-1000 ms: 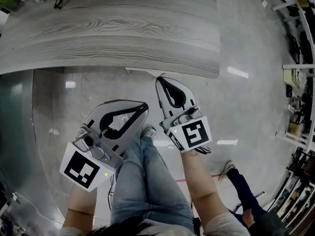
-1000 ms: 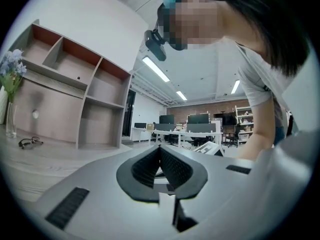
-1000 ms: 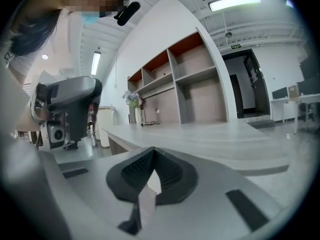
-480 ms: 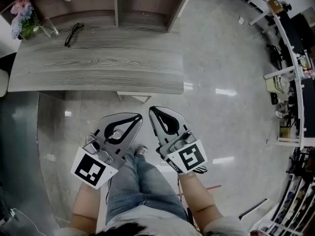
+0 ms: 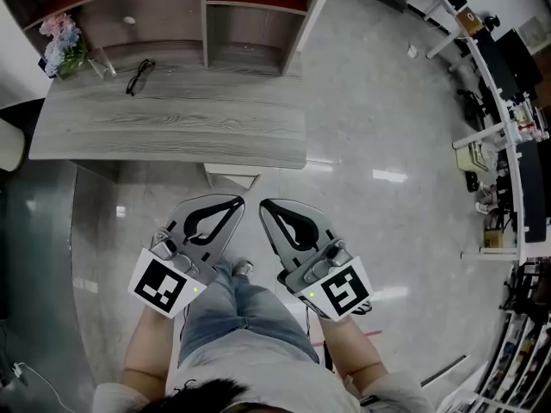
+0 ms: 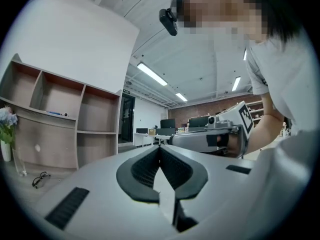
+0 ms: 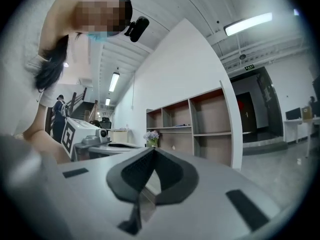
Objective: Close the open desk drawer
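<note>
Room: shiny grey floor (image 5: pixel 387 144) in a big office, with a wooden shelf (image 5: pixel 207 15) far ahead of both tools.
Tabletop: the grey wood tabletop (image 5: pixel 172 132) lies ahead of the tools. Flowers (image 5: pixel 62 46) and glasses (image 5: pixel 138 76) sit on it, far ahead and off to the left of the left tool.
Left tool: the left tool (image 5: pixel 234 201) is clenched, its jaws pressed together on nothing. It is held in the air and touches nothing.
Drawer: the drawer (image 5: pixel 231 175) pokes out a little from under the near edge of the tabletop. It is just ahead of the left tool's tip, but apart from it.
Right tool: the right tool (image 5: pixel 265 205) is clenched too and holds nothing. The drawer is ahead of it and a bit to its left.
How it will handle: it looks hard and stiff, not easy to break. It should slide in.
Where to touch: no grabbing needed, I think. Push the middle of the flat front, straight in, so it does not go crooked.
</note>
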Demonstrator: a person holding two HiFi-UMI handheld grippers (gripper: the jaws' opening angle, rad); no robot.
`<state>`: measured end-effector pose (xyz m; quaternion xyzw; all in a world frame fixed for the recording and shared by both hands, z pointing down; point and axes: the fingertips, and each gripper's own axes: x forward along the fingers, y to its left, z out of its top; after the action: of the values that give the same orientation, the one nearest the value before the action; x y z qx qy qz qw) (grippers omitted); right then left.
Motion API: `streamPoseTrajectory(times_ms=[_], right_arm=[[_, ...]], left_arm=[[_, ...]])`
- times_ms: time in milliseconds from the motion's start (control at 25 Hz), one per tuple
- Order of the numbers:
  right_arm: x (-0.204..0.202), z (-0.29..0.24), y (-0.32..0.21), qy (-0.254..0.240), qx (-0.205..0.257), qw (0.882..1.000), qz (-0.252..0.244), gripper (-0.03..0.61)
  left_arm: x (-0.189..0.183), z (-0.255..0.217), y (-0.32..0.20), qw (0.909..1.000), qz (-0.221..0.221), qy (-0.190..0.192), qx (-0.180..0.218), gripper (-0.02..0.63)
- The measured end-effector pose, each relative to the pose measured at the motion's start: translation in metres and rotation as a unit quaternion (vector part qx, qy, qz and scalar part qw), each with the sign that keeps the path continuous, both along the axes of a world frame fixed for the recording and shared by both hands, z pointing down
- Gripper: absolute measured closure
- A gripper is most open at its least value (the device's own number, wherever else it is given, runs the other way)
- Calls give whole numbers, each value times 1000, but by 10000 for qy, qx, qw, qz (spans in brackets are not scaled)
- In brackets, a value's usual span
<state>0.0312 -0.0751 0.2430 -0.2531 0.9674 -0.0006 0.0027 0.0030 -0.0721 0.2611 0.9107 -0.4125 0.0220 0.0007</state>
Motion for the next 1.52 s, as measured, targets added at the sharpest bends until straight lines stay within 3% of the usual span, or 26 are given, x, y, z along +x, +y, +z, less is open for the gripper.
streamPoseTrajectory(times_ms=[440, 1520], right_arm=[[-1, -22, 38, -86, 79, 9993, -357, 571], [-9, -31, 55, -114, 270, 9983, -512, 571]], left_arm=[[10, -26, 27, 10000, -11, 4, 95, 603], [7, -36, 45, 9996, -150, -115, 230, 603]])
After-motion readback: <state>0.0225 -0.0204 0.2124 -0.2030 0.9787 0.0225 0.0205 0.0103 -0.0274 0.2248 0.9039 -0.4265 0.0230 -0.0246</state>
